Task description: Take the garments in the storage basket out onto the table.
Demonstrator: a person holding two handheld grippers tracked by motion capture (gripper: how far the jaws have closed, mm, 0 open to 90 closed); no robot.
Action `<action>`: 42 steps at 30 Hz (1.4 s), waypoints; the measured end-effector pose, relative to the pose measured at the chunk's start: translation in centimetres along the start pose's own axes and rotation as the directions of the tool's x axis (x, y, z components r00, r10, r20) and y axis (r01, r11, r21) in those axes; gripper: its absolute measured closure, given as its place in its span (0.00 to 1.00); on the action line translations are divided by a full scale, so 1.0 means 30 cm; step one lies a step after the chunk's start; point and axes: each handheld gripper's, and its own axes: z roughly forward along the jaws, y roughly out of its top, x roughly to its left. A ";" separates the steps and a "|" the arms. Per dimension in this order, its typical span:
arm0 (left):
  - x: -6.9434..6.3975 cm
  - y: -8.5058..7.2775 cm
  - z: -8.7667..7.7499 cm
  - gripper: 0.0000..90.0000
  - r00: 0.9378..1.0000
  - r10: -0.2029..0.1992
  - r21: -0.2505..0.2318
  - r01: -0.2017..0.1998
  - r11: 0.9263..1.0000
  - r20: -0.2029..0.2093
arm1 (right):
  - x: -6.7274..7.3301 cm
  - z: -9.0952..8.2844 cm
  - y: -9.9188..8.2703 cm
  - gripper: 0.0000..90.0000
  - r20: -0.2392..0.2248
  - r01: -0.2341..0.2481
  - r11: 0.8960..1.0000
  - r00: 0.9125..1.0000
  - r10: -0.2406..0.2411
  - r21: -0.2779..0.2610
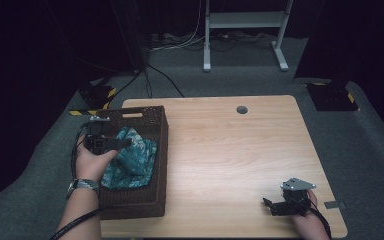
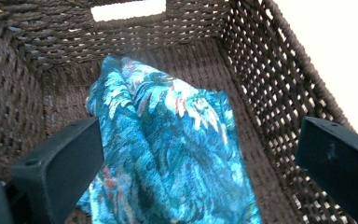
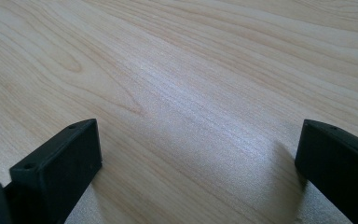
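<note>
On the wooden tabletop (image 1: 230, 150), a woven basket (image 1: 159, 150) holds a crumpled teal cloth (image 2: 168, 154). The left tool (image 1: 111, 144) hovers over it, jaws spread wide; best lowered onto the raised fold before closing. The right tool (image 1: 270, 204) rests apart, jaws spread.

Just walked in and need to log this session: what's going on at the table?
A person works with a gripper in each hand at a wooden table. The left gripper hangs over a dark woven basket at the table's left edge, jaws open above a crumpled blue patterned cloth lying inside; it has no grip on the cloth. The right gripper sits near the table's front right corner, jaws open over bare wood, holding nothing.
</note>
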 end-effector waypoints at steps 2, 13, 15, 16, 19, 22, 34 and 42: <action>0.001 0.001 0.008 0.01 1.000 -0.001 0.007 0.001 1.000 -0.004 | 0.000 0.000 0.000 0.01 -0.001 0.000 1.000 1.000 0.000 0.000; 0.029 0.000 0.059 0.02 0.999 -0.048 0.087 0.050 0.995 -0.023 | 0.000 0.001 0.001 0.00 -0.001 0.002 1.000 1.000 -0.002 -0.001; 0.032 -0.002 0.065 0.02 0.998 -0.052 0.098 0.054 0.994 -0.023 | 0.000 0.001 0.001 0.00 -0.001 0.002 1.000 1.000 -0.002 -0.001; 0.032 -0.003 0.068 0.03 0.998 -0.053 0.106 0.055 0.993 -0.026 | 0.000 0.001 0.001 0.00 -0.001 0.002 1.000 1.000 -0.002 -0.001; 0.035 -0.010 0.078 0.03 0.997 -0.073 0.108 0.075 0.991 -0.026 | 0.000 0.001 0.001 0.01 -0.001 0.003 1.000 1.000 -0.003 -0.002; 0.039 -0.024 0.099 0.04 0.996 -0.084 0.131 0.086 0.988 -0.024 | -0.001 0.001 0.001 0.01 -0.003 0.002 1.000 1.000 -0.002 -0.003; 0.039 -0.073 0.201 0.07 0.997 -0.072 0.290 0.075 0.954 -0.021 | -0.001 0.001 0.001 0.01 -0.003 0.003 1.000 1.000 -0.003 -0.003; 0.035 -0.098 0.249 0.09 0.998 -0.038 0.373 0.054 0.926 -0.051 | -0.001 0.001 0.001 0.01 -0.005 0.003 1.000 1.000 -0.003 -0.003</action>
